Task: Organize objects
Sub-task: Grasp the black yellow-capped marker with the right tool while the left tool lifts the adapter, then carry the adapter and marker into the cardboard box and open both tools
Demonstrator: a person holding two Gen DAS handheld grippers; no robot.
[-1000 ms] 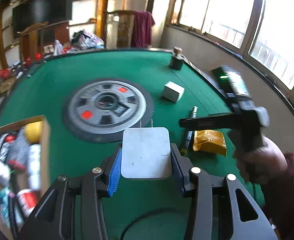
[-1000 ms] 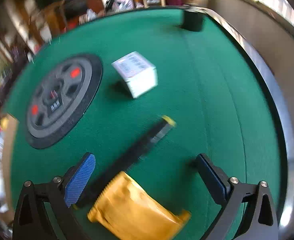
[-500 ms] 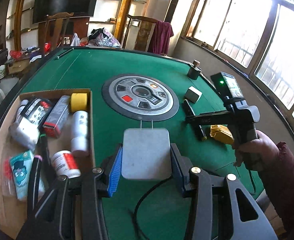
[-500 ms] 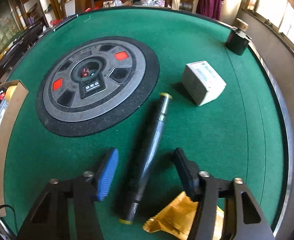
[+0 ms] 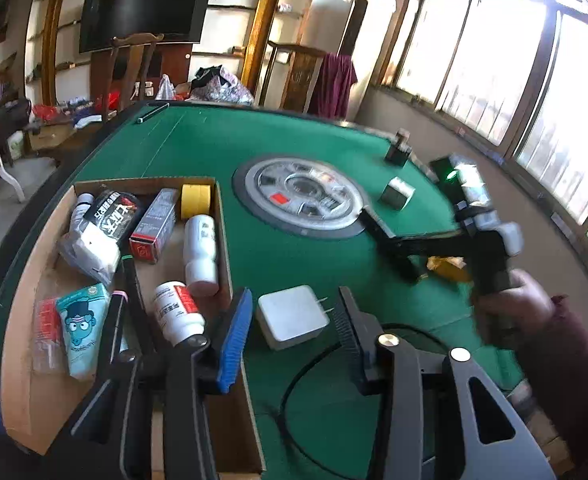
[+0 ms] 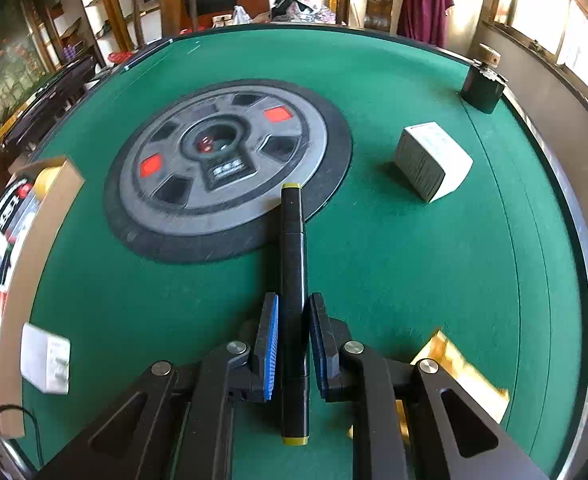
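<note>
In the left wrist view a white charger adapter (image 5: 291,316) sits tilted between my left gripper's (image 5: 294,296) jaws, which are opening; neither pad touches it. It is just right of the cardboard box's side wall (image 5: 222,240); whether it rests on the felt I cannot tell. The box holds several bottles, packets and a yellow tape roll (image 5: 195,200). My right gripper (image 6: 294,300) is shut on a black marker (image 6: 291,248) with yellow ends, which points at the grey centre disc (image 6: 221,160). From the left wrist view, a hand holds that right gripper (image 5: 486,240) on the right.
A small white box (image 6: 434,160) lies right of the disc on the green felt. A yellow packet (image 6: 466,376) lies beside my right gripper. A dark corked bottle (image 6: 484,84) stands at the far right edge. A black cable (image 5: 294,392) loops under my left gripper.
My right gripper closed from wide open onto the black marker. My left gripper moved over beside the box, its jaws widened, and the adapter tilted free of the pads.
</note>
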